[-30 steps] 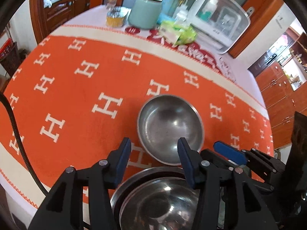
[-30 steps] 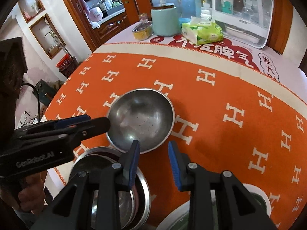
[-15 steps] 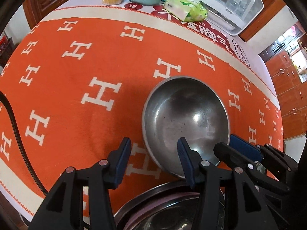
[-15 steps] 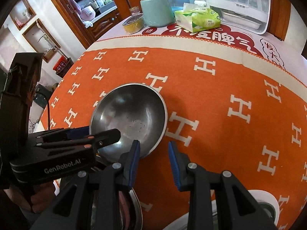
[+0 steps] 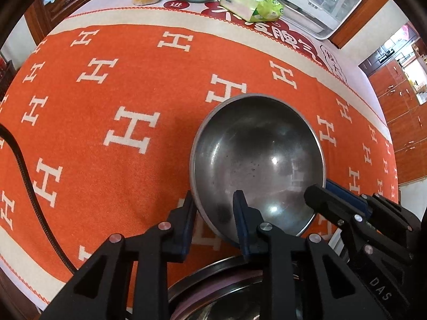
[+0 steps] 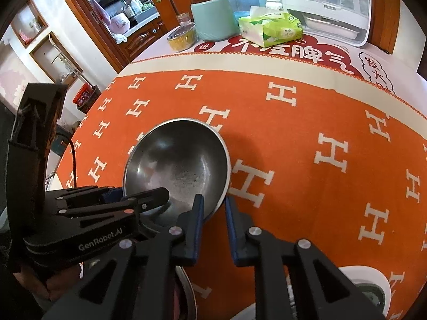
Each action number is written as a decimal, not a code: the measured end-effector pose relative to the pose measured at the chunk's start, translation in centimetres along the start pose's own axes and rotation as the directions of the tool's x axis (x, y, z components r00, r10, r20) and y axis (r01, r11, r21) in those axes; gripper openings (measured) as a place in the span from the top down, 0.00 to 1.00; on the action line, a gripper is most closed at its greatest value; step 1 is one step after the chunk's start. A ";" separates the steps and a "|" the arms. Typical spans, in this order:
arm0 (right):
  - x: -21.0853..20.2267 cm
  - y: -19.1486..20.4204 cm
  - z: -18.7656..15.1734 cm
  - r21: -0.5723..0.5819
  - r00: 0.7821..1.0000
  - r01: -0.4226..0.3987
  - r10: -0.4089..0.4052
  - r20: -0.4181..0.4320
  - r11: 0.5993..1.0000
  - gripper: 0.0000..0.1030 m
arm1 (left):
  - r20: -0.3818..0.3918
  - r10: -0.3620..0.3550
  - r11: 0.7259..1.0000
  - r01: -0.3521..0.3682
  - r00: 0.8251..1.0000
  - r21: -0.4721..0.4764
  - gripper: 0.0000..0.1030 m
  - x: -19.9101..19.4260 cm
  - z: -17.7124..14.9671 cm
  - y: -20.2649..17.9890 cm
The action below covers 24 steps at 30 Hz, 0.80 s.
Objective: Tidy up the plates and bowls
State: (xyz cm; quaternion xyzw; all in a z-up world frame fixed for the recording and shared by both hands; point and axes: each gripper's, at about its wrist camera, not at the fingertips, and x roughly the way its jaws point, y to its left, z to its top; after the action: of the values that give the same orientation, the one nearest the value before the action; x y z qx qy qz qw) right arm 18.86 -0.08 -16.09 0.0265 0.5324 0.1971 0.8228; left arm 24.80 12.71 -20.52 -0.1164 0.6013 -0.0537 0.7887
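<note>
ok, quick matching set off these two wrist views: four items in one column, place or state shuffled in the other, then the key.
Items
1. steel bowl
2. tissue pack
3. left tool
4. mint green canister

Place or state
A. far edge of the table, left of the green pack
B. on the orange H-pattern cloth, rim between both tools' fingers
C. green, beside the white lidded box
D. closing over the bowl's near rim, one finger inside, one outside

Pairs: 1-B, 2-C, 3-D, 4-A
</note>
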 end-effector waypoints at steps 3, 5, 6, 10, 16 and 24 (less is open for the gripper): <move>-0.4 0.0 0.0 -0.002 1.000 0.002 -0.002 0.017 1.000 0.87 | 0.011 0.000 1.000 0.000 1.000 0.006 0.77 -0.4 -0.1 -0.1; -0.8 0.0 -0.1 -0.002 1.000 0.003 -0.003 0.025 1.000 0.87 | 0.018 0.000 1.000 0.000 1.000 0.009 0.77 -0.7 -0.2 -0.2; -0.9 0.1 -0.2 -0.003 1.000 0.004 -0.004 0.030 1.000 0.87 | 0.025 -0.001 1.000 0.001 1.000 0.012 0.77 -1.0 -0.3 -0.3; -2.1 0.3 -0.4 -0.013 0.997 0.006 -0.005 0.073 1.000 0.87 | 0.058 -0.012 1.000 0.011 0.998 0.019 0.77 -2.1 -0.5 -0.5; -4.5 0.7 -0.7 -0.026 0.988 0.014 -0.010 0.154 1.000 0.87 | 0.131 -0.036 0.999 0.030 0.991 0.042 0.77 -4.4 -0.8 -1.2; -7.0 1.3 -1.4 -0.043 0.973 0.023 -0.012 0.230 0.999 0.87 | 0.213 -0.048 0.996 0.032 0.976 0.079 0.77 -7.5 -1.9 -2.2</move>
State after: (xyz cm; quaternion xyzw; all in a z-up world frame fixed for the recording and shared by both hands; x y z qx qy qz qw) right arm 14.73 -1.57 -10.27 0.0259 0.4292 0.1973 0.8810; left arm 21.05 12.08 -13.43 -0.1039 0.5079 -0.0793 0.8515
